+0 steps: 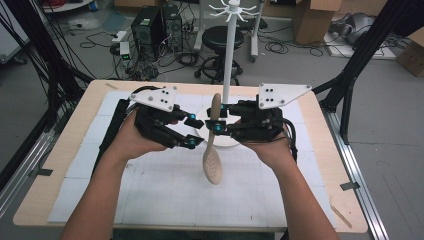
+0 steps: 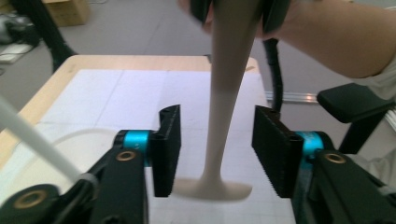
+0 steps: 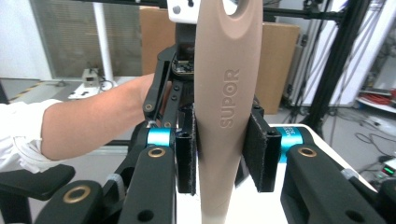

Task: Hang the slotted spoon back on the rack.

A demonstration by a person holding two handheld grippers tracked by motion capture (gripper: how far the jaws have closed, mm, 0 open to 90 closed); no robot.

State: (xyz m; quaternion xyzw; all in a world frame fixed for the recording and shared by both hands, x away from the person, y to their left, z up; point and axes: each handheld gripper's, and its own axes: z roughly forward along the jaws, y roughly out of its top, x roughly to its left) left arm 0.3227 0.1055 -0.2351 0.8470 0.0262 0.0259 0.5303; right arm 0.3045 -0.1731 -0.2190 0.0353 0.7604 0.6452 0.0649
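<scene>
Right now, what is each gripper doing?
Left gripper: open, pads clear of the spoon between them.
Right gripper: closed on the spoon's handle, holding it upright.

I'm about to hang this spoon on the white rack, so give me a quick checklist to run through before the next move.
1. Right gripper shut on the spoon handle: ok.
2. Left gripper pads clear of the spoon stem: ok, gaps on both sides.
3. Hanging hole at the handle top visible: ok.
4. Rack upright behind the grippers: ok.
5. Hook free for the spoon: cannot tell.
6. Spoon hanging bowl-down above the table: ok.
</scene>
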